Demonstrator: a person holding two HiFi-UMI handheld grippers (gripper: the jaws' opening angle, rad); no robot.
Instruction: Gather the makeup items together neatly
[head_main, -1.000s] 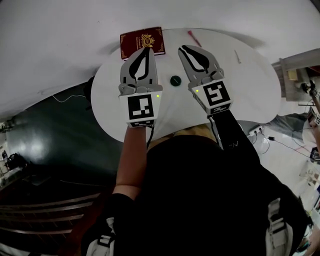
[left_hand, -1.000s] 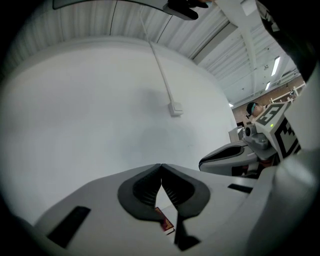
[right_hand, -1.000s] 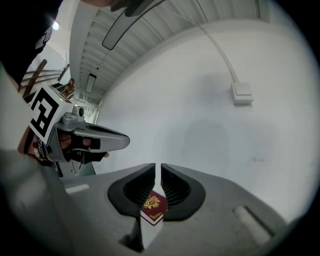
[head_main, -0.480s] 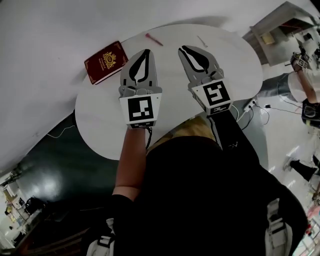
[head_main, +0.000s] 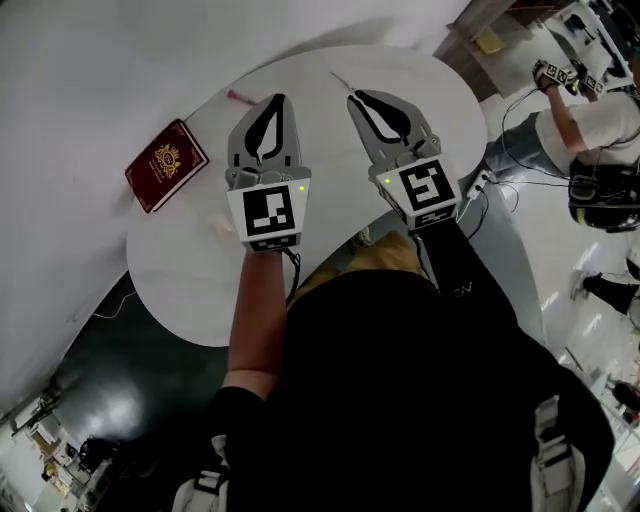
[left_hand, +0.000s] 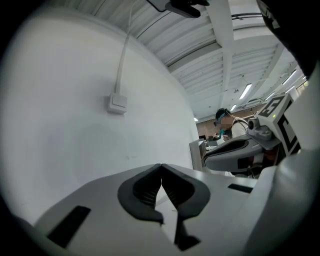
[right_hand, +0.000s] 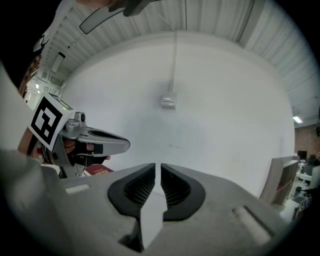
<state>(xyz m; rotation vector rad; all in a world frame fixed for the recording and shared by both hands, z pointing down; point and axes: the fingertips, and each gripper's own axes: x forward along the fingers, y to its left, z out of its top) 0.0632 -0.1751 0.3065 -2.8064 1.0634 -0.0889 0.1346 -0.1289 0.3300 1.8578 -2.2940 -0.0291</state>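
A thin pink pencil (head_main: 238, 96) and a slim pale stick (head_main: 340, 80) lie at the far rim of the round white table (head_main: 200, 290). A dark red booklet with a gold crest (head_main: 165, 165) lies on the table's left side and also shows in the right gripper view (right_hand: 97, 171). My left gripper (head_main: 277, 98) (left_hand: 161, 165) hovers level over the table, shut and empty. My right gripper (head_main: 353, 94) (right_hand: 158, 165) hangs beside it, drawn in to a hairline slit with nothing between the pads. Neither touches an item.
A white wall with a small socket box (left_hand: 117, 104) (right_hand: 168, 101) rises just beyond the table. A person (head_main: 590, 130) stands at the upper right near a shelf unit (head_main: 490, 30). Cables (head_main: 500, 190) trail on the floor right of the table. Dark floor lies to the left.
Both grippers swung sideways together, so the table and red booklet slid left and down in the head view. The small dark round item seen between the grippers earlier is out of sight.
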